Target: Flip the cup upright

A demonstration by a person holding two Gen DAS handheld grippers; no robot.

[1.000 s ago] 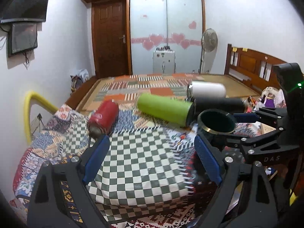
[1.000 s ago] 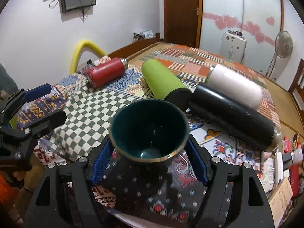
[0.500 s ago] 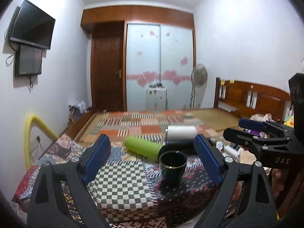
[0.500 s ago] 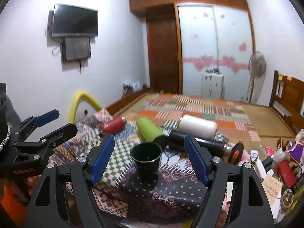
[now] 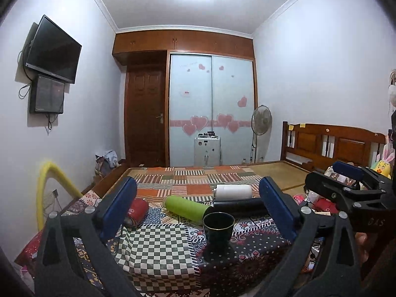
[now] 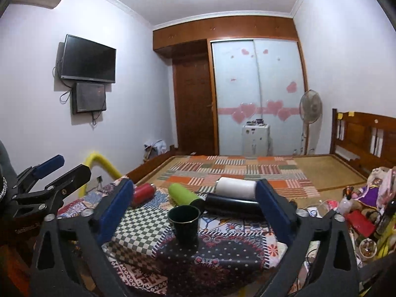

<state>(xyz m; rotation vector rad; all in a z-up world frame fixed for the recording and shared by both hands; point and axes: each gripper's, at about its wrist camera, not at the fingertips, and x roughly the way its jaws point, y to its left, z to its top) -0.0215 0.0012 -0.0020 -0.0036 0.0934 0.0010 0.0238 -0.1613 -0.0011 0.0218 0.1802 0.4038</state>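
Standing upright on the patterned cloth-covered surface [image 5: 158,252]: dark green round cup with gold rim [image 5: 218,224], mouth up, ahead of and between the spread fingers of the left hand-held gripper [image 5: 198,212]. Right hand-held gripper [image 6: 195,212] likewise gaping wide, gripping nothing, cup ahead, untouched. Just beyond the cup, lying flat: lime-green cylindrical flask [image 5: 186,208], black cylindrical flask [image 5: 238,205].

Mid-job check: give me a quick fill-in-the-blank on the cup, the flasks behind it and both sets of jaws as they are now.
1. The dark cup stands ____ on the patterned cloth.
2. Both the left gripper and right gripper have their jaws ____.
3. The flask lying between the red flask and the black flask is ____.
4. The white flask lies on its ____.

Missing words: upright; open; green; side
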